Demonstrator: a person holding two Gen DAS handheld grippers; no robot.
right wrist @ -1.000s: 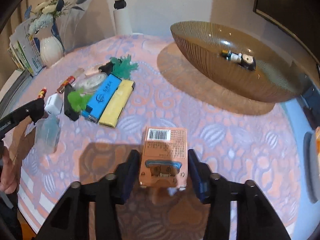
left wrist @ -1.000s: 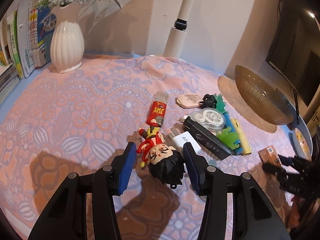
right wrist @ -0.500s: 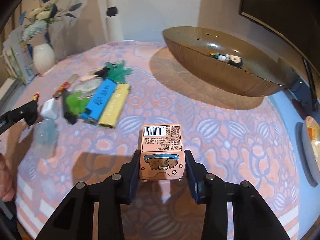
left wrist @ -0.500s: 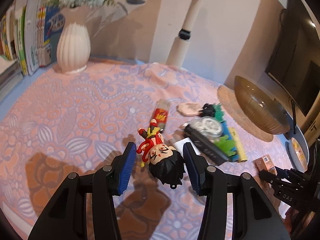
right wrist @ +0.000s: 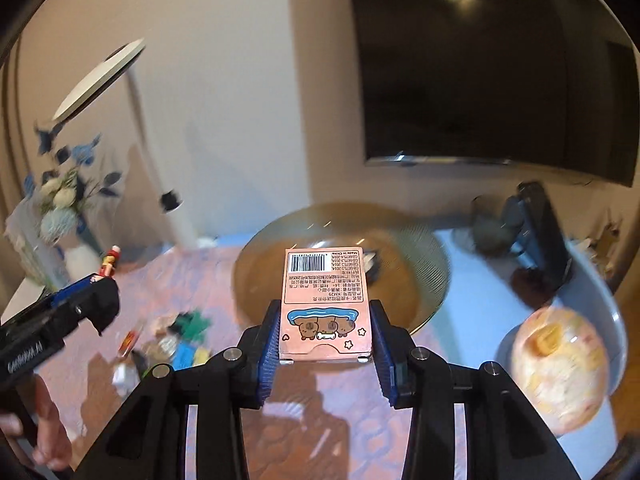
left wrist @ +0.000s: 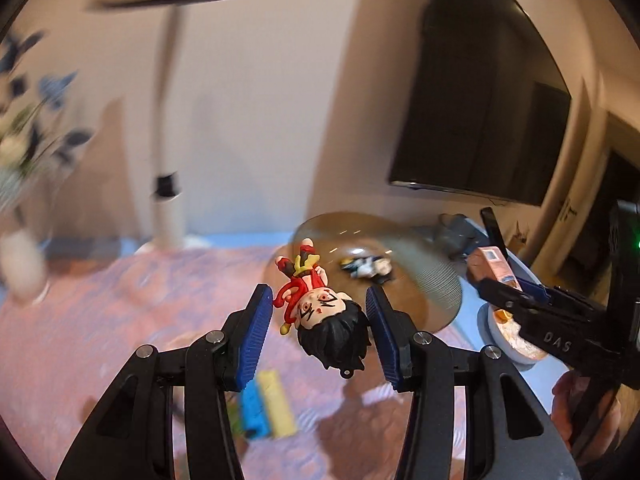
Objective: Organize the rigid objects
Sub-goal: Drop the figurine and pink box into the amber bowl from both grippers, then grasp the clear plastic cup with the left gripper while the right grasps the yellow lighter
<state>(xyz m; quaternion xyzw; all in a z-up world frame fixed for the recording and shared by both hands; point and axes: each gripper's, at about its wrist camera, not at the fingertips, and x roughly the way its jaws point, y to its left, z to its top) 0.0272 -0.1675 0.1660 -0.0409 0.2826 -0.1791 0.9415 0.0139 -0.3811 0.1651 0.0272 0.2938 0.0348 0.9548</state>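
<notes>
The left gripper (left wrist: pixel 318 322) clamped the red-robed figurine (left wrist: pixel 320 312) at centre frame and the right gripper (right wrist: pixel 325 338) pinched the pink card box (right wrist: pixel 325 300) likewise, both held aloft before the blurred brown bowl (right wrist: pixel 424 276), with lighters (left wrist: pixel 268 404) lower left on the patterned cloth (left wrist: pixel 120 320).

Home living room. Round table under a pink patterned cloth (left wrist: pixel 120 320), wall-mounted black television (right wrist: pixel 492 64), white floor lamp (left wrist: pixel 168 120), vase of blue and white flowers (right wrist: pixel 60 208), amber glass bowl (right wrist: pixel 424 256), and plate of food (right wrist: pixel 556 364) at the table edge.
</notes>
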